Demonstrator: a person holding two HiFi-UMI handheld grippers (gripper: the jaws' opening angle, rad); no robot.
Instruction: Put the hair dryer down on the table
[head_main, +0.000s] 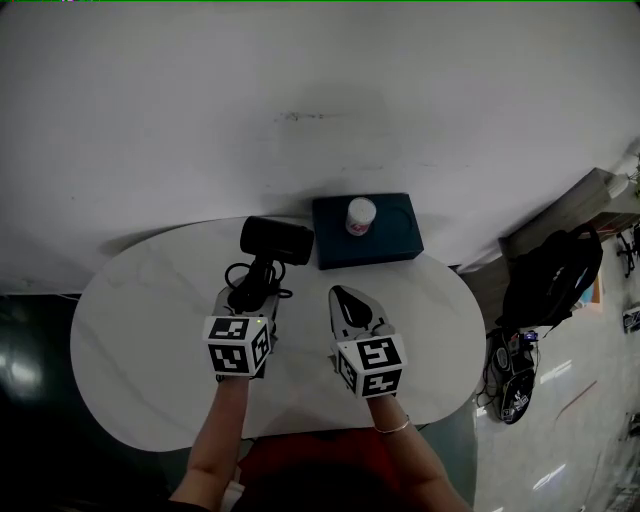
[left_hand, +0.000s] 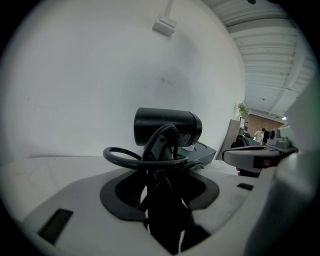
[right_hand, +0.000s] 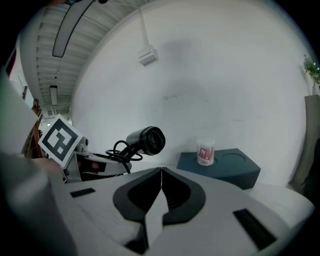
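Observation:
The black hair dryer (head_main: 277, 240) has its handle clamped between the jaws of my left gripper (head_main: 250, 295), over the back of the white oval table (head_main: 140, 330). In the left gripper view its barrel (left_hand: 167, 125) rises above the jaws, and its black cord (left_hand: 125, 154) loops around the handle. I cannot tell if the dryer touches the table. My right gripper (head_main: 341, 294) hovers beside it to the right, jaws shut together with nothing between them (right_hand: 161, 170). From the right gripper view the dryer (right_hand: 147, 140) points up and to the right.
A dark teal box (head_main: 385, 245) stands at the table's back edge against the white wall, with a small white jar (head_main: 361, 215) on it. On the floor to the right lie a black backpack (head_main: 555, 275) and a shoe (head_main: 510, 385).

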